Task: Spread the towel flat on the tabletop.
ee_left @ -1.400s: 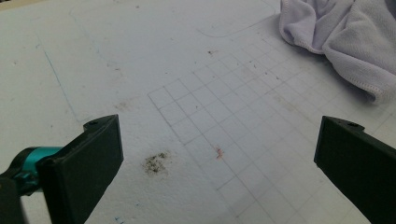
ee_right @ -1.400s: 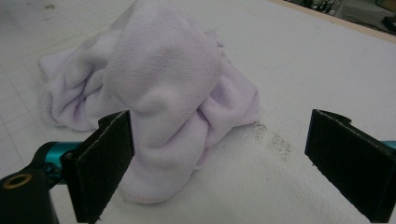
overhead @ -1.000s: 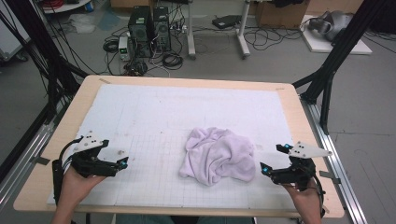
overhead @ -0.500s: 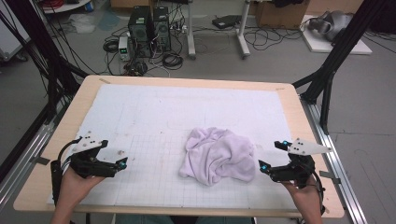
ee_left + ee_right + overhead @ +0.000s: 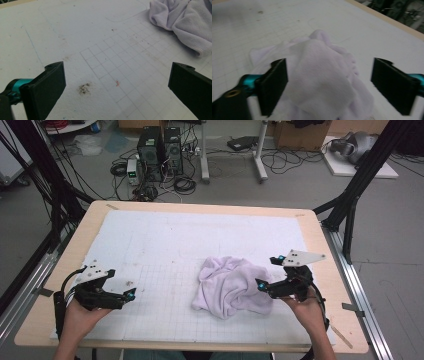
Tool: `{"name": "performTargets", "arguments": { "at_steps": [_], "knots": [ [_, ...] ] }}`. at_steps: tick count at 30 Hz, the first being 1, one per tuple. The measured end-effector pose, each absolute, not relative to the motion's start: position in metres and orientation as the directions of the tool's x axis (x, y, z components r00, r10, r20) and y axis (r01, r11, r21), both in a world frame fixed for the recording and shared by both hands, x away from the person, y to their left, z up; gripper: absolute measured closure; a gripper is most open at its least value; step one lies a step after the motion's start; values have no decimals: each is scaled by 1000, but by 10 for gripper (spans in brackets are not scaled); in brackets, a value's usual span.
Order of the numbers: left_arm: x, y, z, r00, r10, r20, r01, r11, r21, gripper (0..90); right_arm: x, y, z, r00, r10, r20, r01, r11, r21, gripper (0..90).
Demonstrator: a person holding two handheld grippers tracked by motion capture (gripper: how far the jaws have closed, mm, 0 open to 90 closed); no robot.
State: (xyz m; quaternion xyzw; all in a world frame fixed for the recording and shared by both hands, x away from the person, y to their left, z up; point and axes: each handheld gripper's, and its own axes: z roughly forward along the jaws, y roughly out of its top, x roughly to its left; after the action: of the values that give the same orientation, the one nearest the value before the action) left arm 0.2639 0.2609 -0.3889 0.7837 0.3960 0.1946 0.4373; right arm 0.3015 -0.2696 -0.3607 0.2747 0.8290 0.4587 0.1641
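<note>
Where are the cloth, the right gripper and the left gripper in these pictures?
cloth (image 5: 227, 287): high view, middle of the crumpled heap.
right gripper (image 5: 261, 284): high view, midway between its fingertips, at the cloth's edge.
left gripper (image 5: 131, 294): high view, midway between its fingertips.

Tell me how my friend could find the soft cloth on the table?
Look at the wooden table with the big white gridded mat on it. Near its front, toward the right gripper, lies a crumpled pale lilac cloth. It is the one soft, bunched-up thing on the flat mat.
</note>
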Motion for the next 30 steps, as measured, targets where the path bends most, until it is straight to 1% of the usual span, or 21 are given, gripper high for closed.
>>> {"name": "performTargets", "arguments": {
  "at_steps": [1,3,4,5,6,8,9,12,15,17,19,21,22,23,24,26,30],
  "knots": [
    [264,261,-389,611,790,-43,449,-302,841,17,305,-264,-363,-813,582,-12,299,435,850,176],
    [265,261,-389,612,790,-41,451,-305,839,17,310,-255,-366,-824,566,-12,302,457,837,189],
    [265,261,-389,611,790,-44,451,-302,840,18,312,-252,-368,-834,552,-4,305,465,831,218],
    [265,261,-389,613,789,-42,449,-304,840,18,314,-249,-370,-840,543,5,313,476,822,226],
    [265,260,-389,613,789,-41,449,-306,839,17,316,-245,-373,-844,537,6,317,489,813,229],
    [265,260,-389,616,787,-44,449,-305,840,17,319,-238,-377,-851,524,6,330,526,784,265],
    [265,259,-389,615,788,-44,449,-304,840,17,321,-235,-381,-854,520,0,332,545,770,266],
    [265,259,-391,616,786,-46,451,-304,839,17,325,-230,-390,-861,509,27,356,564,745,301],
    [265,260,-392,615,787,-49,453,-302,839,18,327,-230,-403,-855,516,47,372,548,750,378],
    [266,259,-392,614,788,-52,454,-298,840,17,327,-229,-412,-840,536,80,406,524,749,436],
    [267,258,-393,617,786,-51,455,-303,838,17,326,-229,-415,-836,540,96,414,506,756,533],
    [268,256,-393,622,782,-52,454,-306,837,17,324,-226,-412,-845,530,70,394,529,752,625],
    [268,254,-393,622,781,-54,454,-304,837,17,323,-225,-410,-850,524,58,385,541,748,654],
    [268,254,-393,622,781,-54,454,-304,837,18,323,-225,-410,-850,524,58,385,541,748,654],
    [270,251,-393,628,777,-50,452,-312,836,17,323,-223,-404,-851,521,73,391,532,751,690],
    [270,250,-392,632,774,-46,450,-318,835,17,323,-223,-397,-855,507,109,399,510,762,702],
    [272,244,-387,645,764,-35,438,-332,835,18,318,-214,-378,-878,460,132,367,469,804,713]
  ]
}}
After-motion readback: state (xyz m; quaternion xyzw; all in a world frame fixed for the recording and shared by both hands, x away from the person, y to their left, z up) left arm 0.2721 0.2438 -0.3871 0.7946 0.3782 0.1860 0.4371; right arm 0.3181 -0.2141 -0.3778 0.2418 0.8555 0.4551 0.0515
